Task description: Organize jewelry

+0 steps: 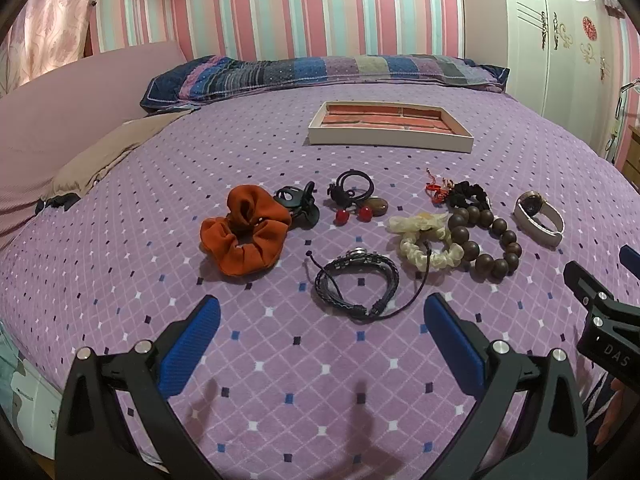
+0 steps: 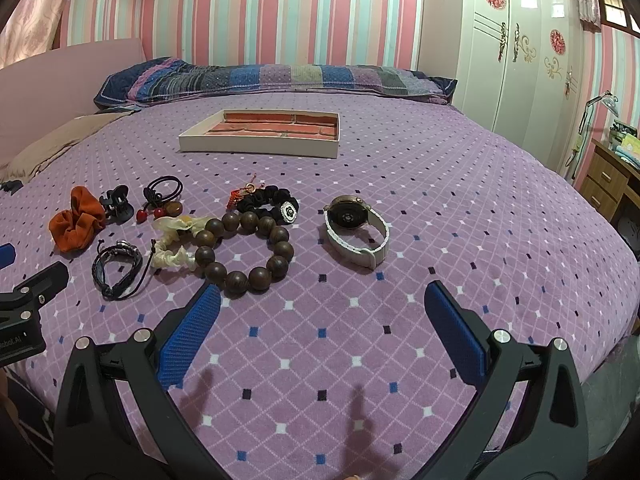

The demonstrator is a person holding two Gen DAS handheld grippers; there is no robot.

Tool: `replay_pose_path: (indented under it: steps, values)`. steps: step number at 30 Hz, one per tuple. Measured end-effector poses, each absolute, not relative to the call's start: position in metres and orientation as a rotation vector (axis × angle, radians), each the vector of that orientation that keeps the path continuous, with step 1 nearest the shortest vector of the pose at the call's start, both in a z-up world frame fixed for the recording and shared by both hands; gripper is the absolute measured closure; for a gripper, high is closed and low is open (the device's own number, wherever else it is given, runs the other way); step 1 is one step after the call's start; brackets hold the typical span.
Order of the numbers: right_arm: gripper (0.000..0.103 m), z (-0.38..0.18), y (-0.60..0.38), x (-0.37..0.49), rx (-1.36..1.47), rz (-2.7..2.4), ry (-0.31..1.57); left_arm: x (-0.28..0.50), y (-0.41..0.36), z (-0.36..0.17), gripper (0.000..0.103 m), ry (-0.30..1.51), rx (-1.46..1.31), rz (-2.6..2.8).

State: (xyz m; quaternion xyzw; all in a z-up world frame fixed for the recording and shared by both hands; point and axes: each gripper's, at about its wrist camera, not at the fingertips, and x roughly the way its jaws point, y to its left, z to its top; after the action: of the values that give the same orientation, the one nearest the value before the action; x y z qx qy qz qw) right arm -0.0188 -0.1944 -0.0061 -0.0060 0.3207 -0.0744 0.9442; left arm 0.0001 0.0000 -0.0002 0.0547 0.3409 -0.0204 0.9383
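Note:
Jewelry lies in a row on the purple bedspread: an orange scrunchie, a black claw clip, a black hair tie with red beads, a black braided bracelet, a cream scrunchie, a wooden bead bracelet, a black scrunchie and a white-strapped watch. A shallow box with brick-patterned lining lies beyond them. My left gripper is open and empty just short of the braided bracelet. My right gripper is open and empty, near the bead bracelet and watch.
A striped pillow lies at the head of the bed. A white wardrobe and a wooden desk stand to the right. The bed's edge drops off at the right. The right gripper's body shows in the left wrist view.

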Motion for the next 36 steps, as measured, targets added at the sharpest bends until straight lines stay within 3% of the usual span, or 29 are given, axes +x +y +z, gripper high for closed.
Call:
replay_pose_path:
  steps: [36]
  values:
    - [0.004,-0.0096,-0.1937,-0.0185,-0.008,-0.152,0.656,0.0007,0.0061,0.0005,0.004,0.699,0.104,-0.039]
